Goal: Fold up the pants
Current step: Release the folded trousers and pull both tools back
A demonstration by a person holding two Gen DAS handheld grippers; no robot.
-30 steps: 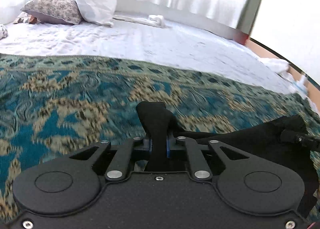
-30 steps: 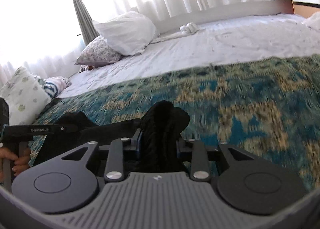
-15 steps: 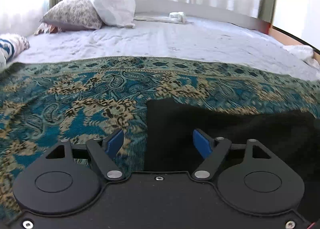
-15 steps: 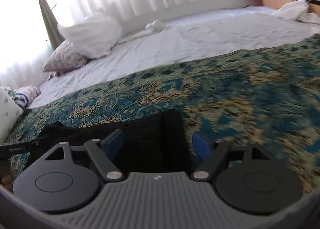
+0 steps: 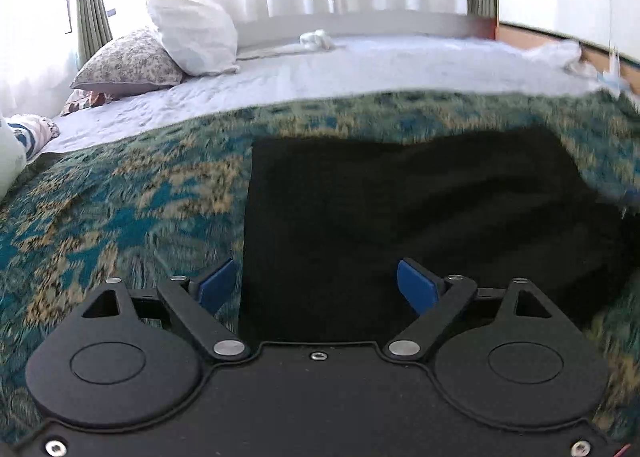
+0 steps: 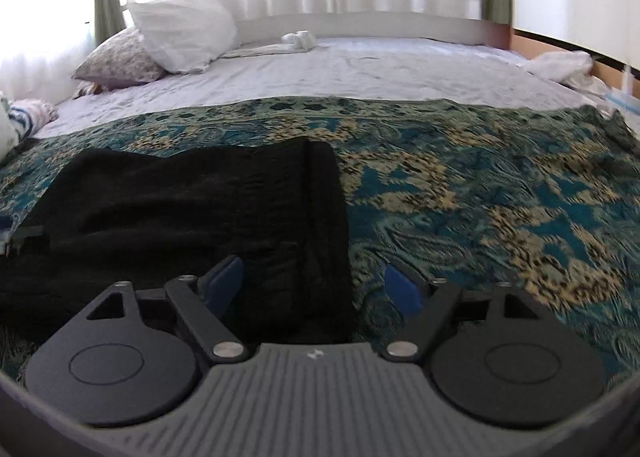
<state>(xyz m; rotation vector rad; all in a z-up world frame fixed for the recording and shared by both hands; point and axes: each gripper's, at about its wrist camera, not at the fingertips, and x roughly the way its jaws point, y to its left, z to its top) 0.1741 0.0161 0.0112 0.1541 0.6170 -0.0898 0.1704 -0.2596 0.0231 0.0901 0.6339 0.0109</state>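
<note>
The black pants [image 5: 420, 217] lie flat on the teal patterned bedspread [image 6: 480, 197] covering the bed's near edge. Left hand-held gripper [image 5: 316, 289] and right hand-held gripper [image 6: 312, 283]: jaws spread, empty. White pillow [image 6: 184, 33] at far-left corner.

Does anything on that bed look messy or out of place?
Not much. The black pants lie fairly flat on the patterned blanket, with some rumpling on their left part. Both grippers are open above them. A small crumpled white cloth sits near the headboard.
</note>
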